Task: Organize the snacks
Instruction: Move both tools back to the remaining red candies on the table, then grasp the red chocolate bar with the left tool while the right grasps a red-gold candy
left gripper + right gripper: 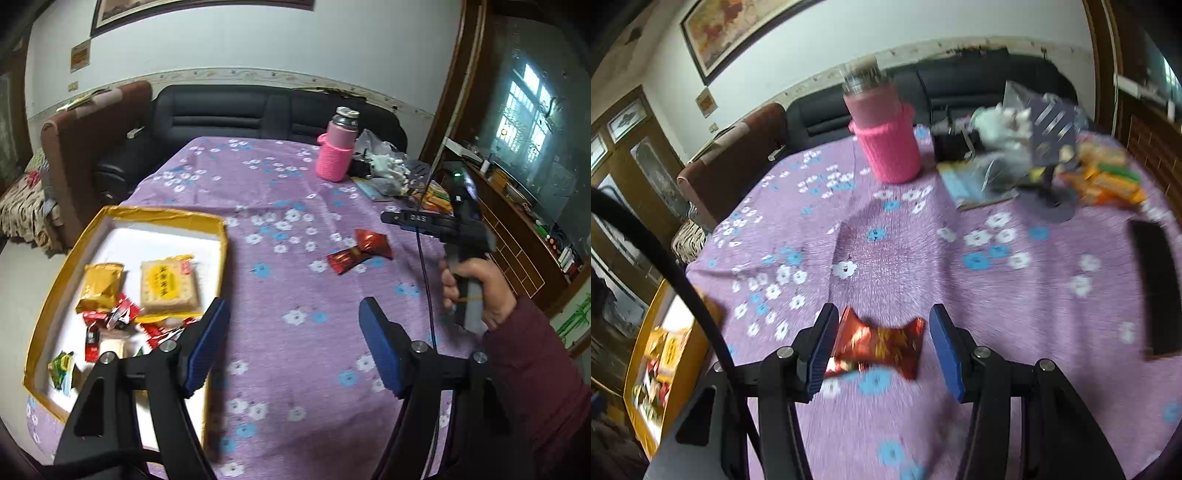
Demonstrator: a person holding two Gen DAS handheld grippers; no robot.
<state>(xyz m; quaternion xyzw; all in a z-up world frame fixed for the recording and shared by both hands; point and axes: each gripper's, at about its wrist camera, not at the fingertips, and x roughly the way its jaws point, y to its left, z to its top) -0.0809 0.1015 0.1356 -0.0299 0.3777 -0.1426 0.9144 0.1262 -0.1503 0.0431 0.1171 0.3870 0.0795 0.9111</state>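
- Blurring smears most of the right wrist view; the pile of bags and packets point(1027, 162) at the table's far side cannot be sorted into single items, and a dark flat object point(1156, 291) at the right edge is unreadable.
- The yellow-rimmed box point(221, 236) is cut off by the left gripper's point(291, 347) near finger; it holds a biscuit pack point(168, 288), a golden packet point(101, 286) and small red wrappers (their print is illegible).
- A pink-sleeved bottle point(334, 153) stands far back on the purple flowered tablecloth point(295, 266), well apart from the box.
- The red foil candy point(877, 345) lies on the cloth between the right gripper's point(882, 347) blue pads, its left end at the left pad, a gap showing on the right; the jaws stand half-wide, not clamped.
- The left gripper hangs over bare cloth beside the box, jaws apart, nothing between them.
- A hand point(480, 291) in a dark red sleeve grips the right tool's handle, angled downward.
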